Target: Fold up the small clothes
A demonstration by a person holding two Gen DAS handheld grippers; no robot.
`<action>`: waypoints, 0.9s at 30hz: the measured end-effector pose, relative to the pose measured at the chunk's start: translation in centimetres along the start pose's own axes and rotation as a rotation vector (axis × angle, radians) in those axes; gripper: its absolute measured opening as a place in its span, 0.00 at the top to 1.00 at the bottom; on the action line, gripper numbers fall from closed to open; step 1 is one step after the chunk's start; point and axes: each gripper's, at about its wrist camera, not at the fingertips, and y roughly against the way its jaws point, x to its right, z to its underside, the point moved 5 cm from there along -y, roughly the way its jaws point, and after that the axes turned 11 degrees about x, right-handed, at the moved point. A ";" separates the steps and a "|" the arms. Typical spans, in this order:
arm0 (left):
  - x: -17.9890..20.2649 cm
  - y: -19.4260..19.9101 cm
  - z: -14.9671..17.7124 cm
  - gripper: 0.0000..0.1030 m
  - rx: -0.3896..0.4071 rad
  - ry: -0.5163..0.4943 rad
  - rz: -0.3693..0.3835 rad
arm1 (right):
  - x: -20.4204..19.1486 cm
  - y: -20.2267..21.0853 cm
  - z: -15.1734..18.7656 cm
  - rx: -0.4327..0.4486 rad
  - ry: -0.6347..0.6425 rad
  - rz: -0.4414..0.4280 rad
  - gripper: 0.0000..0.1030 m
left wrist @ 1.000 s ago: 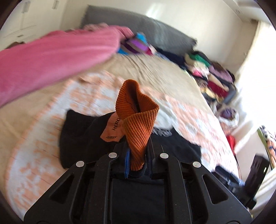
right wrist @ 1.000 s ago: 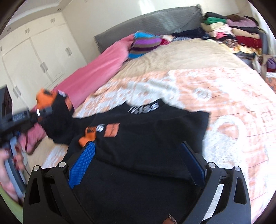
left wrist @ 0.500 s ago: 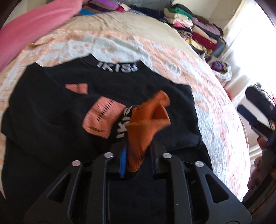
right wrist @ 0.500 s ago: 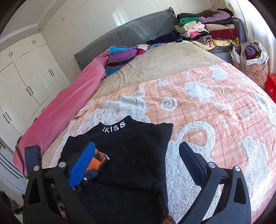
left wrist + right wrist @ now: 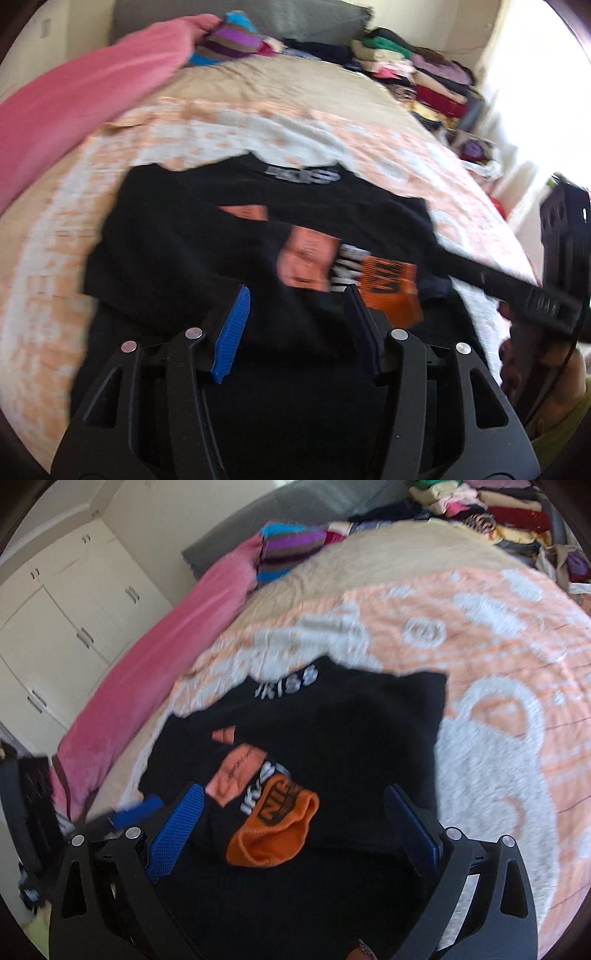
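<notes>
A small black top (image 5: 207, 236) with a white-lettered collar lies flat on the bed; it also shows in the right wrist view (image 5: 354, 731). Its sleeve with the orange cuff (image 5: 391, 291) is folded across the body, also seen in the right wrist view (image 5: 277, 830). My left gripper (image 5: 295, 314) is open and empty just above the top's lower part, the cuff beside its right finger. My right gripper (image 5: 295, 819) is open and empty, hovering over the cuff. The right gripper's body (image 5: 561, 243) shows at the left view's right edge.
The top rests on an orange-and-white patterned blanket (image 5: 498, 657) over a beige sheet. A pink blanket (image 5: 74, 96) runs along the left side. Stacked folded clothes (image 5: 424, 74) sit at the far right corner. White wardrobe doors (image 5: 55, 620) stand at left.
My left gripper carried the orange cuff across the top, then opened and let it go; the cuff now lies on the garment. My right gripper stayed open and moved in over the cuff.
</notes>
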 end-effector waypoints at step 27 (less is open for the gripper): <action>-5.1 -6.1 -1.5 0.55 -0.068 0.071 -0.068 | 2.4 -1.1 -1.5 0.061 0.209 0.203 0.90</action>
